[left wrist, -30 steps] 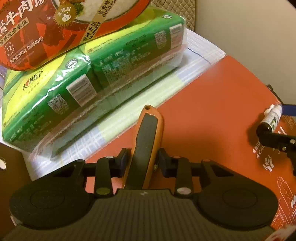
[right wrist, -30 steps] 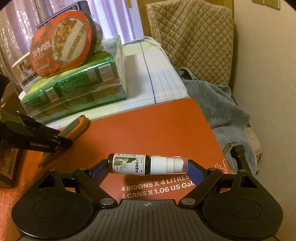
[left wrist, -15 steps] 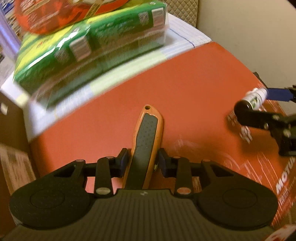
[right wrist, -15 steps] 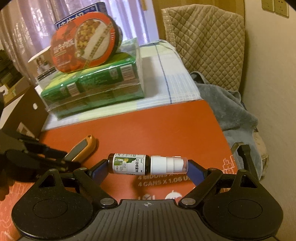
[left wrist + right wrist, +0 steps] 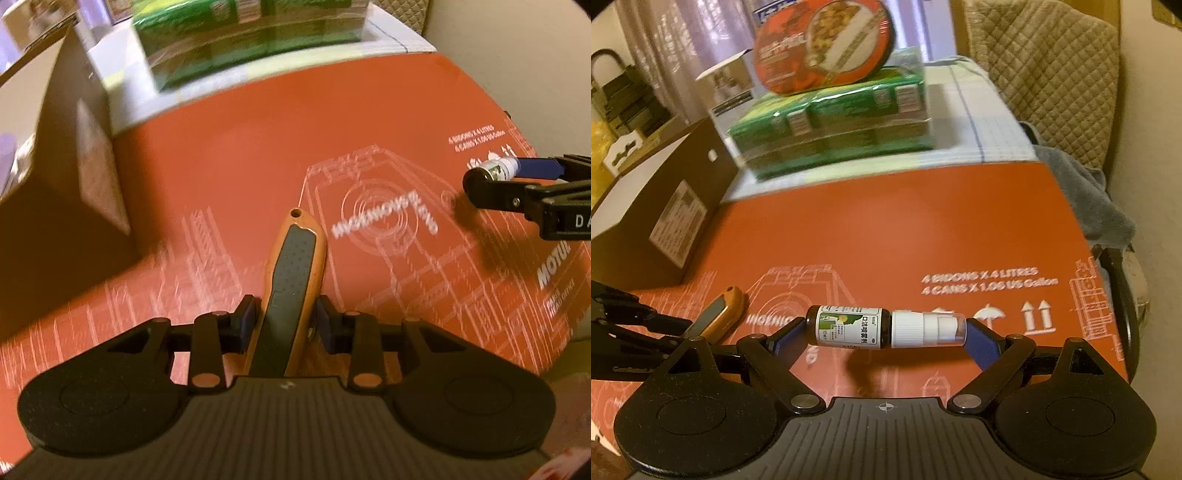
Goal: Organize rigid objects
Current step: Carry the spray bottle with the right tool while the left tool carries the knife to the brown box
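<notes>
My left gripper is shut on an orange utility knife with a black grip, which points forward above the red cardboard box. In the right wrist view the same knife shows at the left, in the left gripper. My right gripper is shut end to end on a small dark spray bottle with a white cap, held sideways over the red box. That bottle also appears at the right of the left wrist view.
A dark brown cardboard box stands at the left of the red box. Behind are green packs with a red food bowl on top, lying on a white checked cloth. A quilted chair and grey cloth are right.
Both grippers have drawn back from the green packs toward the near part of the red box, each keeping its object. The brown box has come into view at the left.
</notes>
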